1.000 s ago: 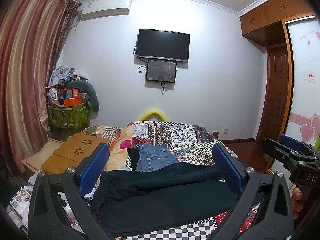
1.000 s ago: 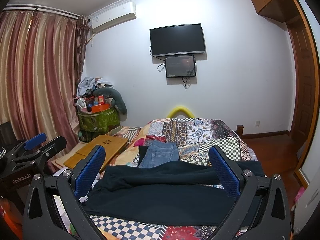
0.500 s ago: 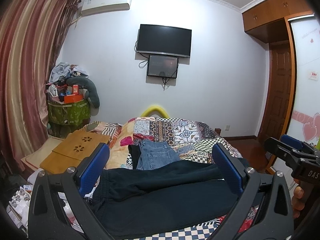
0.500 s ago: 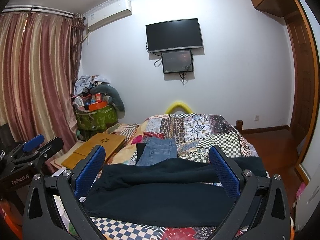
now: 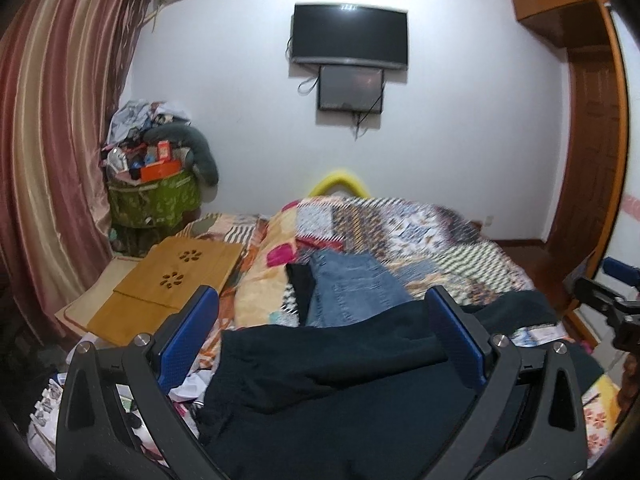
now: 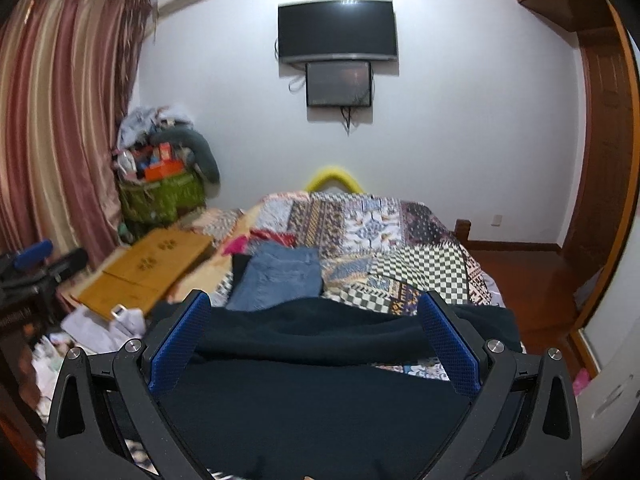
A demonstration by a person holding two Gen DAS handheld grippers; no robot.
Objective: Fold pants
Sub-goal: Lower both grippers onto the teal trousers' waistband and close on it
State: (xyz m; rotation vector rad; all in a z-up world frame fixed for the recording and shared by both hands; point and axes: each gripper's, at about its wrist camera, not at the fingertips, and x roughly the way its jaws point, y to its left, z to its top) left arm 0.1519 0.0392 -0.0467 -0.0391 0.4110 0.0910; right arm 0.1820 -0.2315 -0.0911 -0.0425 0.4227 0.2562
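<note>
Dark, limp pants [image 5: 340, 384] lie sprawled across the bed's near edge [image 6: 420, 268], so both wide-open, empty tools, left [image 5: 322, 338] and right [image 6: 314, 344], should pinch matching corners.

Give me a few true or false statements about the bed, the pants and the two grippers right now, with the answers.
1. Both grippers are open, the left gripper and the right gripper. True.
2. The dark pants hang from the right gripper. False: they lie on the bed, ungripped.
3. Folded jeans lie beyond the dark pants. True.
4. The jeans sit on the wooden board. False: they are on the bed; the board is off to its left.
</note>
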